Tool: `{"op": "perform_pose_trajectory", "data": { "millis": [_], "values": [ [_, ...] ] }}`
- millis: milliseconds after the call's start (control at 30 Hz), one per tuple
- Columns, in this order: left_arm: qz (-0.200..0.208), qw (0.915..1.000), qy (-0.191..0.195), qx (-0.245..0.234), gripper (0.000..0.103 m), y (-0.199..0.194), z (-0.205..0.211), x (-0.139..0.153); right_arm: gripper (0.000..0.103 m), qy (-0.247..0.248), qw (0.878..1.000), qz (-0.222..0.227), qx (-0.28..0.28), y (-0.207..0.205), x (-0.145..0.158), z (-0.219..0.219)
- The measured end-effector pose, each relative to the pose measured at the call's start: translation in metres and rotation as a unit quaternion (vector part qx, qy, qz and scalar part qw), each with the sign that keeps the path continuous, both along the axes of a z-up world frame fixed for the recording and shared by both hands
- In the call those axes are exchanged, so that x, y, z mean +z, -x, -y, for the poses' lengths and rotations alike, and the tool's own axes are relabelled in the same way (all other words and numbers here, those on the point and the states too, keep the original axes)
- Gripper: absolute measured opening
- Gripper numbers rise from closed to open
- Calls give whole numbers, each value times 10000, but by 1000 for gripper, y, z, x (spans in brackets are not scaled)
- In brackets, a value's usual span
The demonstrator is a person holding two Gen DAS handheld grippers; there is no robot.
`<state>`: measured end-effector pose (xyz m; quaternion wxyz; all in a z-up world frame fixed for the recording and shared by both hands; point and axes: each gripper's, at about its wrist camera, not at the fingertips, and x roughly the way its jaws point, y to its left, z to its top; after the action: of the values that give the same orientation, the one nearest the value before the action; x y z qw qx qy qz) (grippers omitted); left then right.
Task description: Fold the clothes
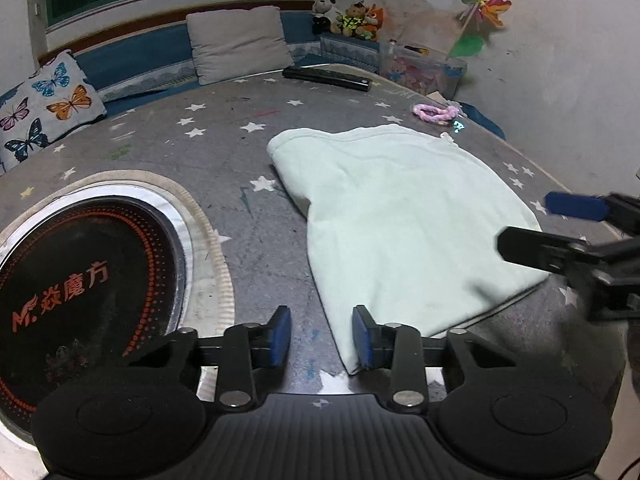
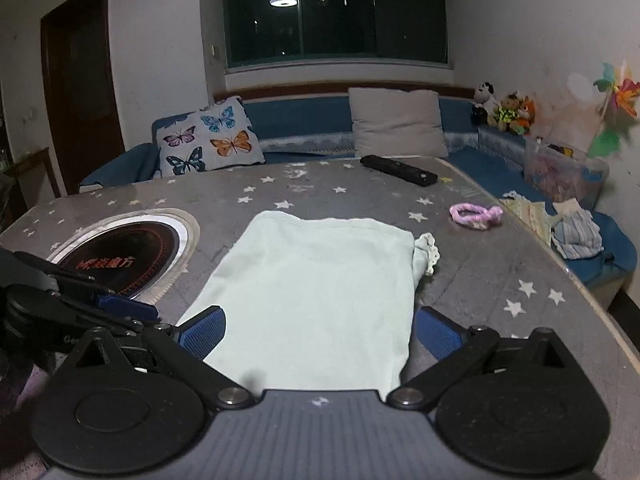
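A pale mint-green garment [image 2: 316, 280] lay flat on the grey, star-printed worktop [image 2: 500, 276], already gathered into a rough rectangle with a lace-trimmed bit of fabric [image 2: 428, 254] poking out at its far right corner. Whether it was a finished fold or one awaiting another pass, the scene did not settle.

The right gripper [image 2: 318, 334] sat at the near edge of the cloth, its blue-padded jaws spread wide on either side of it and holding nothing. The left gripper [image 1: 322, 336] was beside the garment's near left corner, its jaws also parted and empty (one pad just at the cloth's edge; touching or not, I could not tell).

The cloth looked soft, light and limp, likely a thin knit that would sag and slide out of shape if lifted by one point. The layered near edge and corners seemed the sensible places to pinch, taking all layers together.

Elsewhere on the worktop: a round inset hotplate [image 2: 128, 258], a black remote [image 2: 398, 170] and a pink hair tie [image 2: 476, 216], all well clear of the garment.
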<state>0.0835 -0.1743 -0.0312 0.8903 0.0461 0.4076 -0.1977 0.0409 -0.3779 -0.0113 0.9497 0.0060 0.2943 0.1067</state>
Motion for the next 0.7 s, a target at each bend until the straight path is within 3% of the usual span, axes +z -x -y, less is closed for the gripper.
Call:
{"op": "perform_pose_trajectory", "data": {
  "millis": [200,267,333,700],
  "values": [
    [9,9997,54,-236,10,4,4,-1,78,-320,9974,-598,-257,-15,-24,13],
    [12,9995,70,-315,9,5,5,-2,65,-314,9961,-761,-305,-16,-30,14],
    [6,9992,66,-390,8,9,5,-1,61,-273,9958,-810,-329,-14,-33,15],
    [-172,9963,-88,-834,6,50,-12,2,57,-219,9954,-929,14,27,-29,12]
  ]
}}
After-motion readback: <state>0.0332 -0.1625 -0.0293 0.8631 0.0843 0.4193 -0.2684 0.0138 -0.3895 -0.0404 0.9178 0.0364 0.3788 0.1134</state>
